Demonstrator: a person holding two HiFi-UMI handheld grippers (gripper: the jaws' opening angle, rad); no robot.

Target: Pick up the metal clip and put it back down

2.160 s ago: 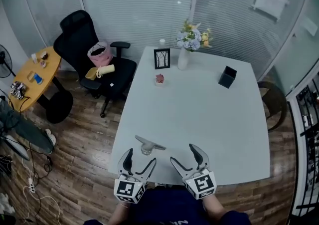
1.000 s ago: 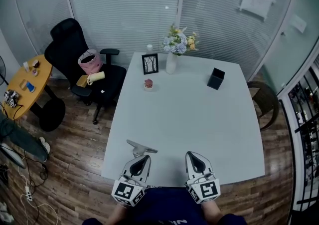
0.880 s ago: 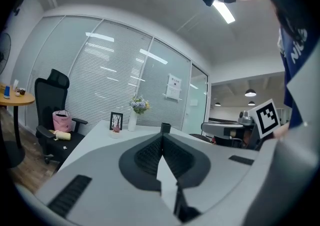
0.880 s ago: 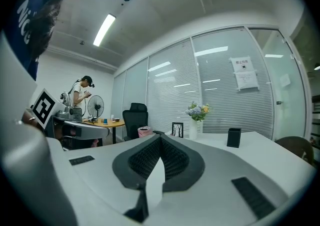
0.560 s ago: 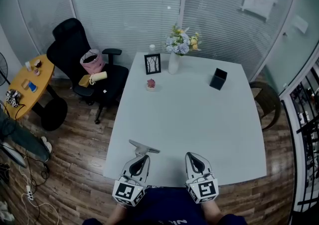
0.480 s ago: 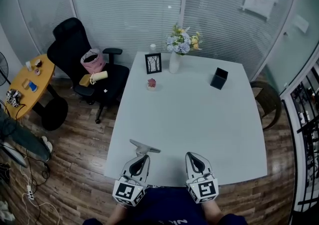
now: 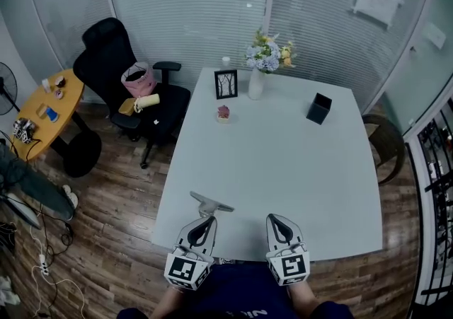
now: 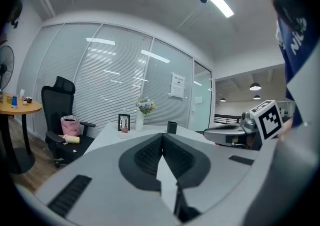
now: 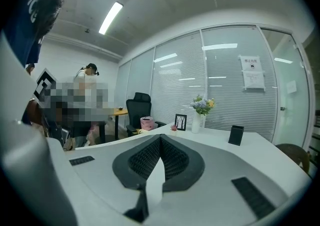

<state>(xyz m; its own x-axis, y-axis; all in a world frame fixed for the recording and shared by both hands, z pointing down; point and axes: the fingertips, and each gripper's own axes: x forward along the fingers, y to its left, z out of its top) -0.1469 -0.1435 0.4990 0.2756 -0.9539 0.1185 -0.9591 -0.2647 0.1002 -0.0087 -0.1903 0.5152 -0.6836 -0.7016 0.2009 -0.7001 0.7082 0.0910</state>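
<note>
Now both grippers sit at the front edge of the white tabletop [image 7: 283, 162], side by side.

Change noted: a couple of seconds back, both sets of jaws stood spread wide. Since then they have closed and drawn in toward the person.
- Left gripper [image 7: 207, 221]: jaws pressed together. Its own view [image 8: 162, 140] shows the ribbed pads meeting with nothing between them.
- Right gripper [image 7: 275, 221]: likewise pressed together and empty in its own view [image 9: 160, 142].

Silver metal clip [image 7: 211, 204]:
- It lies flat on the tabletop near the front edge, toward the front-left corner.
- It is just beyond the tip of the left gripper. Whether tip and clip touch cannot be told from the head view.
- Its place relative to the table edge looks the same as in the earlier pictures. Apparent shifts there go with head-camera motion.

Far edge, unchanged: black picture frame [image 7: 226, 83], white vase of flowers [image 7: 257, 83], black square holder [image 7: 320, 108].

Judgement: with the clip resting on the tabletop and both grippers closed on nothing, the task is either finished or not yet begun. The frames do not settle which. If a pick is to come, the left gripper is the nearer, and it would have to open before it could take the clip.
</note>
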